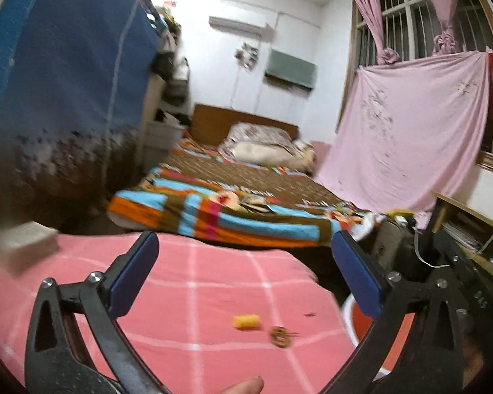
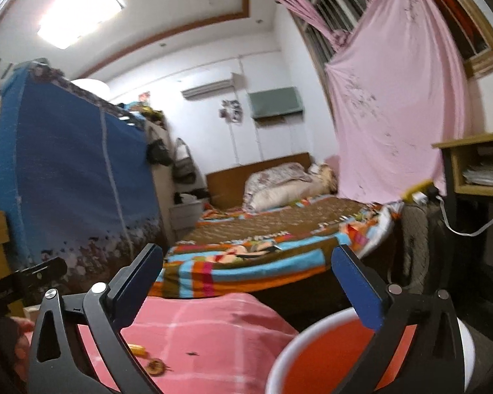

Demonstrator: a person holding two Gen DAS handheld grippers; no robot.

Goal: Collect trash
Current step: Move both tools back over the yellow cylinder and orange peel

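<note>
Pink checked bedcover [image 1: 213, 282] carries a yellow scrap [image 1: 246, 322] and brown scrap [image 1: 281, 336], uncollected beside the bucket [image 2: 312, 354]; left gripper [image 1: 245, 272] and right gripper [image 2: 246, 282] gape empty.

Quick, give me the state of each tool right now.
Left tool: open, holding nothing.
Right tool: open, holding nothing.

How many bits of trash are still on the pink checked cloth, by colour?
Yellow piece: 1
Brown round piece: 1
Small dark scrap: 1
Total: 3, all lying on the pink cloth beside the bin.
</note>
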